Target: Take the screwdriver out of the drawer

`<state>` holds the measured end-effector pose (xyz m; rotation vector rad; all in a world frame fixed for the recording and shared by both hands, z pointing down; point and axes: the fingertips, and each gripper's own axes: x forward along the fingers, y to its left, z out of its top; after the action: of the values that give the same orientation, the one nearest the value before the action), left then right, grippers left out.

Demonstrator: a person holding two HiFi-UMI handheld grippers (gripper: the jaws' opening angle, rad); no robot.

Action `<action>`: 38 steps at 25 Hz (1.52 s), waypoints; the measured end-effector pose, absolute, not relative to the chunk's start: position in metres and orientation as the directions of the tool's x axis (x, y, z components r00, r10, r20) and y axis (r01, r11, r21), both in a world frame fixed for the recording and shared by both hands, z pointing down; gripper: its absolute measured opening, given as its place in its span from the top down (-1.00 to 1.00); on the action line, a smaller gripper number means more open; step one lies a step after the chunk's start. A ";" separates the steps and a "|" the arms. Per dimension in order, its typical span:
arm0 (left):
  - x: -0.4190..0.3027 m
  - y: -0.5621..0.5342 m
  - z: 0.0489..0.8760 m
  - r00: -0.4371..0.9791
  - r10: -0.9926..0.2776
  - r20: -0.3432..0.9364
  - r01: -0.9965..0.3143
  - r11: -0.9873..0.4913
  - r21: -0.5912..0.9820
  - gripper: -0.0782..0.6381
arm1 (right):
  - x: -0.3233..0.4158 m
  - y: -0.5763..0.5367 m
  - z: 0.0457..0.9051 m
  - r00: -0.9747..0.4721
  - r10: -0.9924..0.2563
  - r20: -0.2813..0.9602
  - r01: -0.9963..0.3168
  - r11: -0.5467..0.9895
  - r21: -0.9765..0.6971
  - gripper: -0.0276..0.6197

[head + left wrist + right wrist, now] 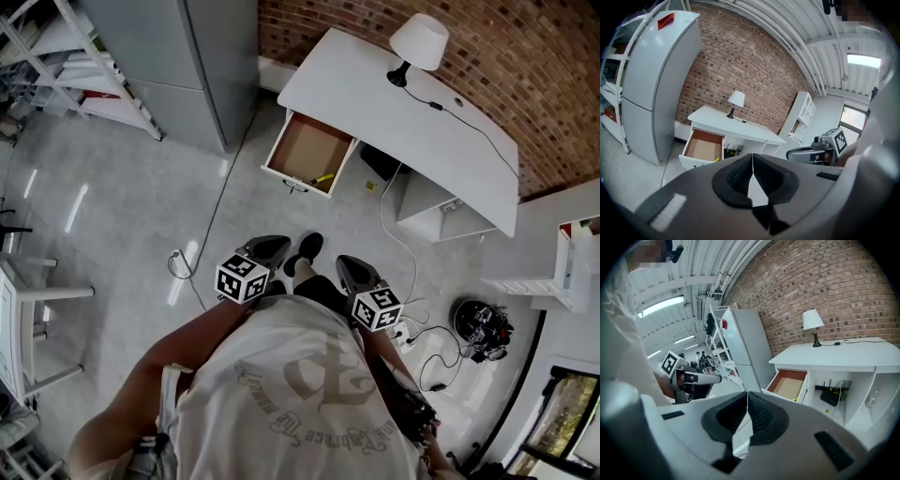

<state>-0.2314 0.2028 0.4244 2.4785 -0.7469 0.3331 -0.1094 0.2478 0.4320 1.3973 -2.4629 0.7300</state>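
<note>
The white desk has one wooden-lined drawer pulled open. A yellow-handled screwdriver lies at the drawer's front right corner. It also shows as a small yellow spot in the left gripper view and the right gripper view. Both grippers are held side by side in front of the person, well short of the drawer. My left gripper has its jaws shut with nothing between them, the pads meeting. My right gripper is also shut and empty, its pads touching.
A grey fridge stands left of the desk, with a white rack beside it. A lamp sits on the desk, its cord running to the floor. More cables lie at the right. The person's shoe is between the grippers.
</note>
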 end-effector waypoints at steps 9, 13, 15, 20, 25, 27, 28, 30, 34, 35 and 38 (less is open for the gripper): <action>-0.240 0.160 0.428 0.784 -0.478 0.397 -0.616 -0.679 0.399 0.76 | -0.109 0.191 0.441 -0.558 -0.717 0.418 -0.829 0.452 -0.329 0.89; -0.238 0.136 0.428 0.773 -0.479 0.415 -0.627 -0.676 0.388 0.76 | -0.110 0.159 0.443 -0.581 -0.701 0.414 -0.813 0.471 -0.343 0.89; -0.237 0.124 0.425 0.770 -0.477 0.424 -0.630 -0.676 0.383 0.76 | -0.108 0.145 0.445 -0.586 -0.695 0.416 -0.809 0.470 -0.353 0.89; -0.228 0.087 0.424 0.763 -0.470 0.443 -0.634 -0.677 0.374 0.76 | -0.096 0.105 0.445 -0.586 -0.697 0.413 -0.808 0.463 -0.366 0.89; -0.202 0.060 0.426 0.787 -0.411 0.460 -0.589 -0.721 0.365 0.76 | -0.082 0.075 0.450 -0.571 -0.709 0.414 -0.816 0.433 -0.383 0.89; -0.192 0.049 0.428 0.796 -0.385 0.467 -0.571 -0.734 0.368 0.76 | -0.074 0.066 0.453 -0.556 -0.719 0.417 -0.824 0.411 -0.391 0.89; -0.187 0.043 0.429 0.800 -0.374 0.469 -0.562 -0.741 0.369 0.76 | -0.069 0.061 0.454 -0.549 -0.723 0.419 -0.828 0.399 -0.394 0.89; -0.175 0.030 0.431 0.806 -0.357 0.471 -0.548 -0.750 0.370 0.76 | -0.058 0.054 0.457 -0.534 -0.731 0.425 -0.835 0.379 -0.398 0.89; -0.147 0.007 0.434 0.822 -0.326 0.467 -0.518 -0.769 0.375 0.76 | -0.028 0.043 0.460 -0.496 -0.750 0.438 -0.855 0.334 -0.396 0.89; -0.140 0.003 0.435 0.826 -0.317 0.466 -0.510 -0.772 0.378 0.76 | -0.021 0.041 0.462 -0.484 -0.754 0.443 -0.861 0.320 -0.396 0.89; -0.126 -0.010 0.438 0.831 -0.302 0.467 -0.499 -0.776 0.385 0.76 | -0.005 0.033 0.467 -0.465 -0.758 0.458 -0.869 0.289 -0.402 0.89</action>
<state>-0.1258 -0.0101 0.4378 2.5055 -0.5901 0.5250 -0.0049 0.0326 0.4670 1.5155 -2.3728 0.9201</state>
